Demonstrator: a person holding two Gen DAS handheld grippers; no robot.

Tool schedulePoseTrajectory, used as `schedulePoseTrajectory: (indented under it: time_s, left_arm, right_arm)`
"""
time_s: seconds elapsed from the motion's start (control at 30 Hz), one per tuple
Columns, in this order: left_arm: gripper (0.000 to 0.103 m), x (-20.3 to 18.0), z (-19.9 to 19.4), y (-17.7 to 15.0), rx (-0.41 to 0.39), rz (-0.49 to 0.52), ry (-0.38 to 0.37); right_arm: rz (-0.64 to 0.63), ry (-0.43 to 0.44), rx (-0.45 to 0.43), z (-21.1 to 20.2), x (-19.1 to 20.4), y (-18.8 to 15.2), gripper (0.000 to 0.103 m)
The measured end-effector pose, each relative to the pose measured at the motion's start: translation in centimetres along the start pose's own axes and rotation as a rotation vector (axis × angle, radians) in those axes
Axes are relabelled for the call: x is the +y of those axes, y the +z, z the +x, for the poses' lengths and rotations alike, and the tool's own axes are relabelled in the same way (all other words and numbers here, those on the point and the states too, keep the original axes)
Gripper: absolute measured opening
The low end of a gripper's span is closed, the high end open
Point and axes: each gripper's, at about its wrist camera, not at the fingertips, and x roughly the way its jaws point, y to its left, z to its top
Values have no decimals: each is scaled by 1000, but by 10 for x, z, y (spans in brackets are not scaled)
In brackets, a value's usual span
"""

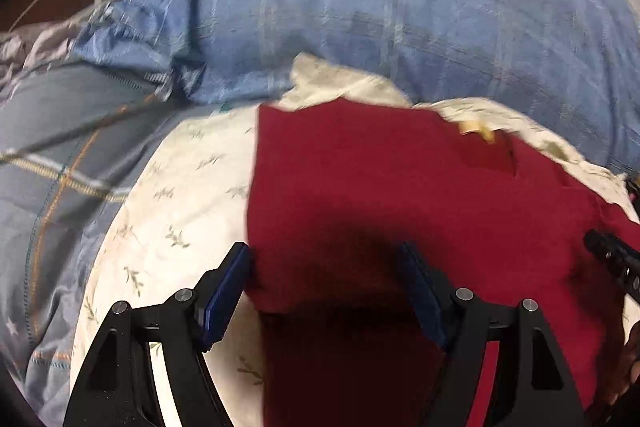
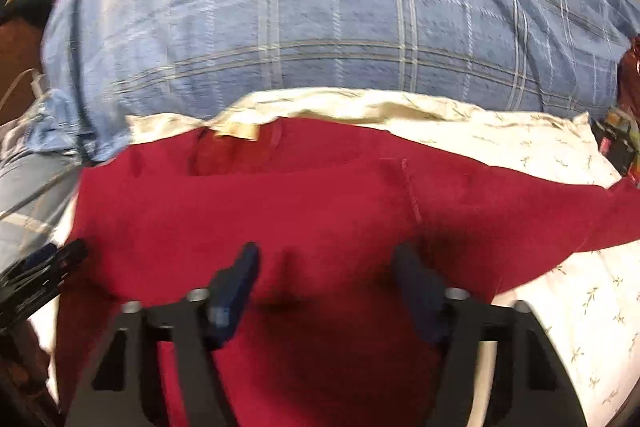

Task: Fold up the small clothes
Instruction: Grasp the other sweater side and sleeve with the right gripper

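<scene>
A blue plaid quilt [image 2: 340, 27] backs the floral pillow [image 1: 180, 195] where the red garment [image 1: 360, 187] lies flat. The left gripper [image 1: 326, 287] stands wide; the right gripper [image 2: 326, 287], blurred, seems half-closed over loose cloth. Pinch matching edges together, lifting evenly.

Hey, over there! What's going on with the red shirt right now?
Left gripper open over the shirt's left edge. Right gripper open above its middle. Red cotton shirt spread on white leaf-print pillow. Nothing in the way.
</scene>
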Motion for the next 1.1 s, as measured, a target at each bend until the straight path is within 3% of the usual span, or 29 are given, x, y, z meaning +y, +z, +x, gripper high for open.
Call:
schedulePoseTrajectory:
  time_s: [0.13,0.27,0.37,0.5,0.67,0.77,1.0,1.07,1.1]
  left_arm:
    - [75,-6,10,5,20,8,15]
    - [75,-11,13,9,15,23,17]
    - [75,-8,6,10,-6,13,-3]
    - [75,-3,-10,4,-41,9,-11]
    - [75,1,-15,0,-29,-3,-21]
    - [75,0,-15,2,-35,-6,-17]
    - [75,-4,-5,4,-22,11,-1]
    - [75,-4,-3,5,-17,6,-1]
    - [75,-3,-3,5,-17,3,-1]
  right_arm:
    - [-11,-17,22,18,1,7,56]
    - [21,47,13,-2,-7,4,58]
    - [48,41,-9,-20,-29,5,61]
    - [146,-38,-53,-46,-90,13,74]
    - [389,-178,-59,-53,-193,25,78]
    - [547,-231,4,-37,-250,31,84]
    - [694,-284,53,4,-300,32,82]
    - [701,-311,13,5,-305,32,71]
    - [677,-348,22,4,-306,33,46]
